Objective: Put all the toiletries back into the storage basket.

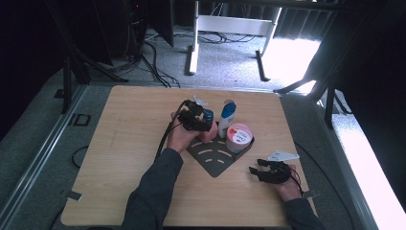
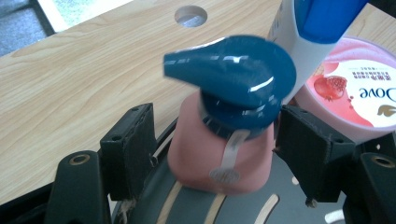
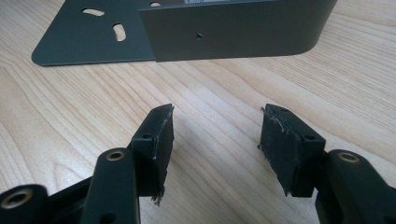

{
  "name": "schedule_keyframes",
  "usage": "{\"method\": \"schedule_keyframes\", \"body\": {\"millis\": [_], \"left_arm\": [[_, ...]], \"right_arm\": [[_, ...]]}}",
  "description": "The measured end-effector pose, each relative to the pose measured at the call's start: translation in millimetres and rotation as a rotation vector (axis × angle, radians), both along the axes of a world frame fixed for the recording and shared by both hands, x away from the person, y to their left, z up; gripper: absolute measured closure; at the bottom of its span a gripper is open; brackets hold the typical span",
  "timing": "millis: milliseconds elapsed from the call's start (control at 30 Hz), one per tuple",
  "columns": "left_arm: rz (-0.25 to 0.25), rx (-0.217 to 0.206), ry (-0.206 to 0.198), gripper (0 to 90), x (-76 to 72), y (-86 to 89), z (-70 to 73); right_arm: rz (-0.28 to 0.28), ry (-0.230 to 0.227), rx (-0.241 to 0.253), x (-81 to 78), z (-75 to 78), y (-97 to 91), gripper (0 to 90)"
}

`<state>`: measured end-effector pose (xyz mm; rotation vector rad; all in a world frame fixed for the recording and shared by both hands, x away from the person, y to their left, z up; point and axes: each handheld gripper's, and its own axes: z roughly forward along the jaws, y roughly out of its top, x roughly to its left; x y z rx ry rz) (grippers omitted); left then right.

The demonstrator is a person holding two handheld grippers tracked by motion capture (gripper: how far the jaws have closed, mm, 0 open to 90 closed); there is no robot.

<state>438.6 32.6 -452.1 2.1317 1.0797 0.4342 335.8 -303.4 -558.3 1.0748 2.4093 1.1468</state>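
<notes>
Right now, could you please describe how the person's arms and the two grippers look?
Both forearms wear dark grey sleeves. The left gripper and right gripper are black, with a black cable on each and a pale three-cornered plate on top. Their jaws carry worn black pads with frayed edges.

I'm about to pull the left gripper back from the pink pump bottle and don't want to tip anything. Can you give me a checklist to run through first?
1. Left gripper fingers off the pink pump bottle: ok on the left side, where a gap shows; cannot tell on the right, where the gap is slight.
2. Bottle resting on the dark corner rack: ok, its base sits on the slotted plate.
3. Bottle upright: ok.
4. Room beside it: not ok, the white bottle with blue cap stands right against the pump head, and the Dove jar is close.
5. Right gripper out of the way: ok, open over bare table.
</notes>
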Motion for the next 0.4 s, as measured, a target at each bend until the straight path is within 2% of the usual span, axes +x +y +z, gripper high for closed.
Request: {"method": "schedule_keyframes", "body": {"millis": [300, 400], "left_arm": [[-0.005, -0.001, -0.011, 29.4, -15.6, 20.5, -0.1], [0.002, 0.014, -0.017, 30.0, -23.6, 33.1, -2.7]], "right_arm": [[0.0, 0.0, -0.001, -0.1, 0.0, 0.1, 43.9], [0.0, 0.002, 0.002, 0.3, 0.1, -0.3, 43.9]]}}
